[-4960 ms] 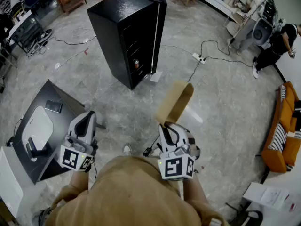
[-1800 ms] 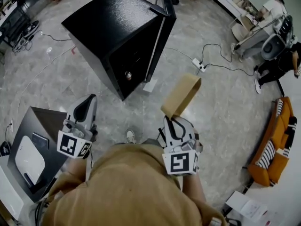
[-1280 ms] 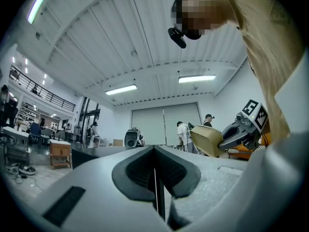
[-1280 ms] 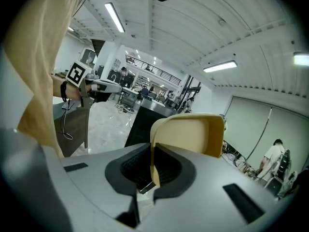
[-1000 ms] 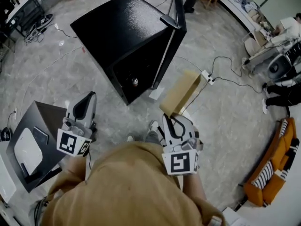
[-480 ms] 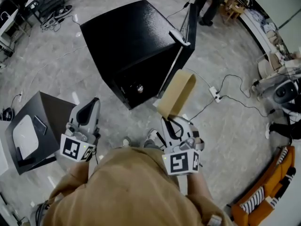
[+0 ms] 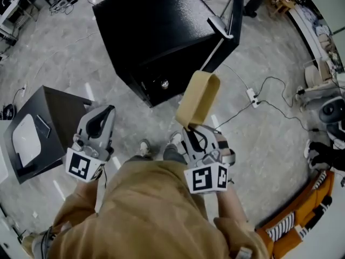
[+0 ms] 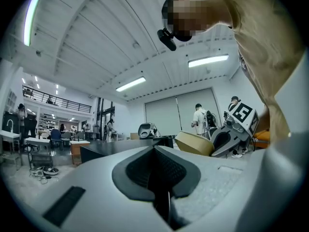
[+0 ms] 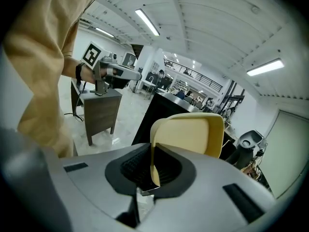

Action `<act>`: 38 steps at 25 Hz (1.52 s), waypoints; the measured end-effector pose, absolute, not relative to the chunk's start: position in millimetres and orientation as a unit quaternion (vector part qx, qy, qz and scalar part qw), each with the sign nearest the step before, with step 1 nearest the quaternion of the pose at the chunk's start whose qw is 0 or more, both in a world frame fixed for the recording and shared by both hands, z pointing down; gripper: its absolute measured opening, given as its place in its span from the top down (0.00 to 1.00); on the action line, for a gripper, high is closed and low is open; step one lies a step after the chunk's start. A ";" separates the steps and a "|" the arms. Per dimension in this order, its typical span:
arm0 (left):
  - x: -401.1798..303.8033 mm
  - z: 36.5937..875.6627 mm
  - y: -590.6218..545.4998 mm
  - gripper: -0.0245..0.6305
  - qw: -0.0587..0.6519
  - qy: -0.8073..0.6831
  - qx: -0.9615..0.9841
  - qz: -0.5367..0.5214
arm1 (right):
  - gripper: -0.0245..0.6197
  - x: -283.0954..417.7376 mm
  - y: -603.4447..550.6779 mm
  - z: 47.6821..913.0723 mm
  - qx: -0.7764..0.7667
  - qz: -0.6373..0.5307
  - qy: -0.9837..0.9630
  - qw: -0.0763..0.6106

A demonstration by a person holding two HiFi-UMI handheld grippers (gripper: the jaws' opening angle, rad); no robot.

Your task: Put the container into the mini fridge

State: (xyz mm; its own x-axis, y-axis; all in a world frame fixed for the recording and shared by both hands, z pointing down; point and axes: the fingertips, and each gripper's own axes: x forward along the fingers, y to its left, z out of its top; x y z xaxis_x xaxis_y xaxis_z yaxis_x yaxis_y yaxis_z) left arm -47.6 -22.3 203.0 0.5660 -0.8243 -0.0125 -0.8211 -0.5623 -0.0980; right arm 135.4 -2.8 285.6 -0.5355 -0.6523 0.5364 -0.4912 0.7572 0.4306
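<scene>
In the head view, the black fridge (image 7: 156, 26) stands on the floor at 12 o'clock of the person, its door (image 7: 223, 34) swung open on the 3 o'clock side. The right gripper (image 7: 190, 129) is clenched on the tan container (image 7: 198, 97), which tilts toward 1 o'clock in the air, short of the fridge and not inside it. The left gripper (image 7: 101, 118) hangs at 9 o'clock of the right one, well apart. A dark table (image 7: 59, 107) sits farther toward 9 o'clock.

In the left gripper view, the jaws are pressed together with nothing between them.

In the right gripper view, the jaws clamp the container's near wall, with the fridge behind at 12 o'clock.
</scene>
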 end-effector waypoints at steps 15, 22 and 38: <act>-36.3 257.8 -57.2 0.96 0.021 0.470 -0.882 -0.031 | 0.94 116.8 -55.0 392.6 0.233 -0.118 -0.876 0.405; -36.1 283.7 -70.0 0.96 0.020 0.477 -0.878 -0.031 | 0.94 103.5 -74.0 434.7 0.194 -0.116 -0.880 0.417; -26.9 332.9 -101.3 0.96 0.002 0.483 -0.875 -0.033 | 0.94 82.2 -125.6 487.9 0.140 -0.146 -0.884 0.421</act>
State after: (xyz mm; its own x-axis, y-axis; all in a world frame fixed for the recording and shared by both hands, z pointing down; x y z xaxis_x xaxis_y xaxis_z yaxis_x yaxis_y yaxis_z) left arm -26.9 -101.3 332.9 0.5317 -0.8451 0.0555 -0.8448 -0.5339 -0.0358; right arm 82.2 -125.6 487.9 -0.6064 -0.3711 0.7033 -0.1256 0.9180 0.3761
